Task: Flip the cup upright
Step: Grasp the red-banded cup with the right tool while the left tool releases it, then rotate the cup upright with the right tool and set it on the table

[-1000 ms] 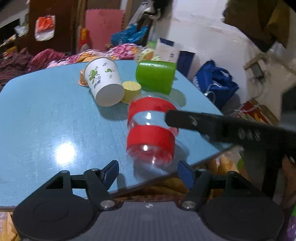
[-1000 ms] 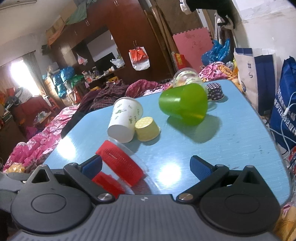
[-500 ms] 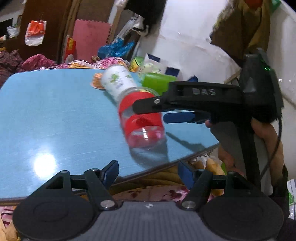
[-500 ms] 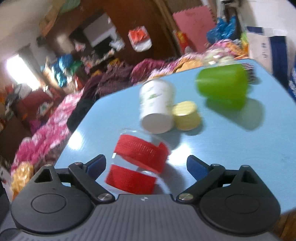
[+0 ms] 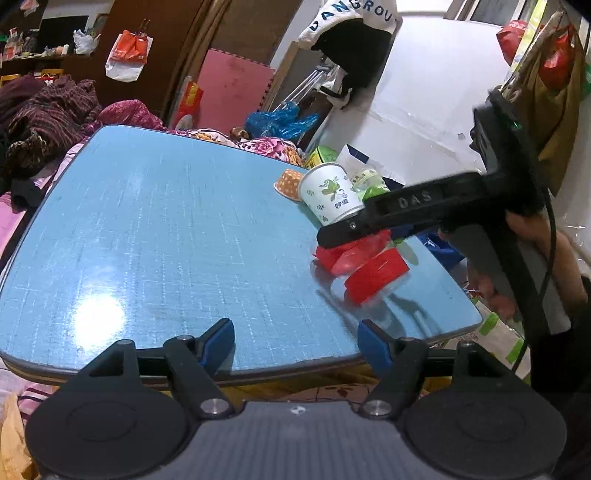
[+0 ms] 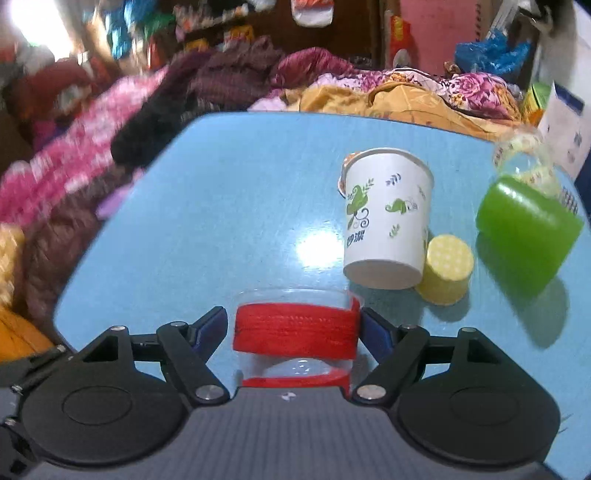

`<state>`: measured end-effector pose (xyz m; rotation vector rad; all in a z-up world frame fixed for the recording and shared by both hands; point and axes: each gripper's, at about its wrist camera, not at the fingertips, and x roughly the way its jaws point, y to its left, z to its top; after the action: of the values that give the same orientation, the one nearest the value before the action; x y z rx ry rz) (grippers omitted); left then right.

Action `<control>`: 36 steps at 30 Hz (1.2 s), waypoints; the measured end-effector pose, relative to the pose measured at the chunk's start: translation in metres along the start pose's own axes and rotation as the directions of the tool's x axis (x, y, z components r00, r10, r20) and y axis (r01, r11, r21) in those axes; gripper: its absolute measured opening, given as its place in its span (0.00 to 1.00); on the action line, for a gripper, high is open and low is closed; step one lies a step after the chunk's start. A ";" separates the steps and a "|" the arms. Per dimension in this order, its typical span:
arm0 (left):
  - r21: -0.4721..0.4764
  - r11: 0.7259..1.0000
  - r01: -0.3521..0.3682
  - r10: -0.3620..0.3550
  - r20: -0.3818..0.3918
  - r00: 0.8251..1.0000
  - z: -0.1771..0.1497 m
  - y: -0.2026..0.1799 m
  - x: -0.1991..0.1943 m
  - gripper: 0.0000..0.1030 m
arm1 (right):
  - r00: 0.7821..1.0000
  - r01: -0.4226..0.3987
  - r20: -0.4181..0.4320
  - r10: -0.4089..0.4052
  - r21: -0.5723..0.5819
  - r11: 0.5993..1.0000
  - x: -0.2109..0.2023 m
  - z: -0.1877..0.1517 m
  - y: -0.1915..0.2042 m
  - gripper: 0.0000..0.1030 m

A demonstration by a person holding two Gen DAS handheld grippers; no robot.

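The left gripper (image 5: 295, 341) is seen with its blue pads spread wide over the near edge of the blue table (image 5: 166, 229), and nothing is held between them. In the left wrist view the clear cup with red bands (image 5: 364, 264) is blurred and partly covered by the right gripper (image 5: 334, 236); whether it is lifted off the table cannot be told. In the right wrist view the cup (image 6: 295, 328) is framed between the two pads; the right pad touches it, while contact on the left cannot be made out. Its base is cut off by the gripper body. "DAS" is read on the right gripper's arm. The paper cup (image 6: 386, 221), lying on its side, bears green leaf prints and unreadable characters. The yellow cup (image 6: 447, 269) is touched by it. The green cup (image 6: 524, 232) is blurred. "DANGROU" is read on a hanging garment (image 5: 351, 22), its end cut off.
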<state>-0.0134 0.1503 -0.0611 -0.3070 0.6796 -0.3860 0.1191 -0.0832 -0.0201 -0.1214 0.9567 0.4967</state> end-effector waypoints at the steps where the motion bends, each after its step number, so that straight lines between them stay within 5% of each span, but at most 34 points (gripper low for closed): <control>1: 0.003 1.000 -0.002 0.002 -0.001 1.000 0.000 -0.001 0.000 0.75 | 1.000 0.009 -0.013 -0.009 -0.010 1.000 0.001 0.001 0.001 0.76; 8: 0.024 0.999 0.026 -0.026 -0.007 1.000 0.004 -0.006 0.005 0.75 | 0.999 0.034 0.022 -0.033 -0.053 0.998 -0.007 -0.007 0.001 0.71; 12: 0.035 0.999 0.036 -0.036 -0.003 0.999 0.013 -0.015 0.018 0.75 | 0.990 0.027 0.138 -0.023 -0.028 0.999 -0.023 -0.018 -0.013 0.71; 15: 0.052 0.998 0.020 -0.021 0.027 0.999 0.020 -0.024 0.028 0.75 | 0.962 0.048 0.269 -0.038 -0.028 0.998 -0.032 -0.036 -0.023 0.71; 21: 0.081 0.996 -0.040 0.031 0.111 0.993 0.029 -0.038 0.034 0.76 | 0.854 0.018 0.521 -0.008 -0.014 1.000 -0.037 -0.080 -0.049 0.71; 28: 0.102 0.992 -0.079 0.064 0.139 0.988 0.028 -0.057 0.041 0.76 | 0.655 -0.004 0.755 0.015 -0.016 1.000 -0.041 -0.113 -0.054 0.71; 31: 0.094 0.993 -0.064 0.050 0.140 0.989 0.026 -0.059 0.043 0.76 | 0.614 -0.015 0.789 0.000 0.011 1.000 -0.033 -0.120 -0.059 0.71; 33: 0.095 0.993 -0.065 0.051 0.141 0.989 0.025 -0.061 0.044 0.76 | 0.622 -0.029 0.783 0.009 0.012 1.000 -0.025 -0.120 -0.062 0.71; 36: 0.099 0.993 -0.060 0.046 0.143 0.989 0.024 -0.064 0.045 0.76 | 0.588 -0.020 0.809 0.014 -0.004 1.000 -0.019 -0.127 -0.061 0.71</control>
<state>0.0186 0.0771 -0.0429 -0.2151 0.5272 -0.3439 0.0428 -0.1839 -0.0857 0.1266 0.0364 0.4926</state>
